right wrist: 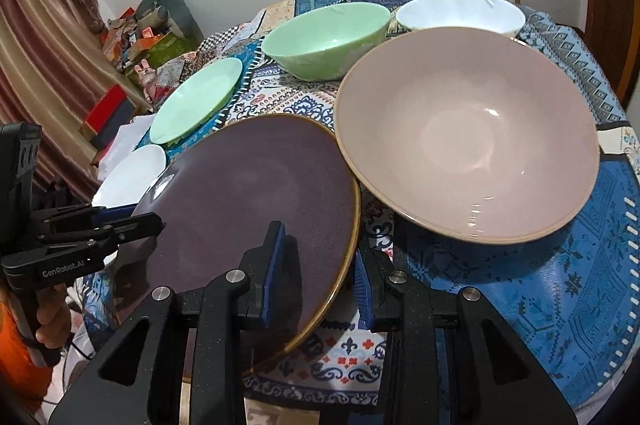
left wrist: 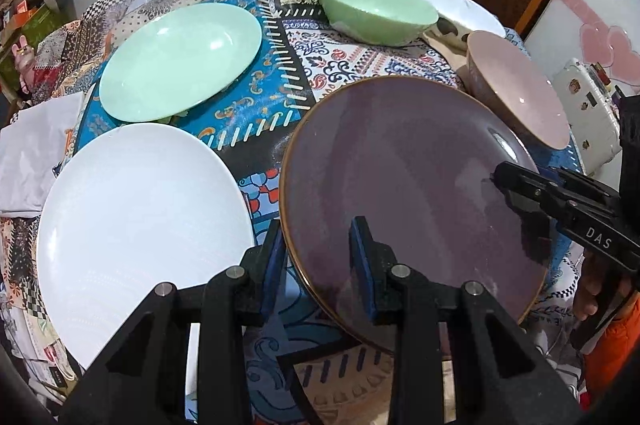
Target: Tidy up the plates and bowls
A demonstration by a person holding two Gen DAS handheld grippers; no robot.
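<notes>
1. Two grippers hold one purple plate (left wrist: 400, 185) by opposite rims, tilted above the surface (left wrist: 280, 73).
2. Left gripper (left wrist: 318, 261) fingers pinch its left rim; right gripper (right wrist: 320, 273) fingers pinch its right rim.
3. Pink bowl (right wrist: 468, 129) sits just right.

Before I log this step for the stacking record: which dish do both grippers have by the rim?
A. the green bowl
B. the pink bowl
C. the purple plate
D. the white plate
C: the left gripper straddles one edge of the purple plate and the right gripper straddles the opposite edge, each with a blue pad above and below the rim.
</notes>
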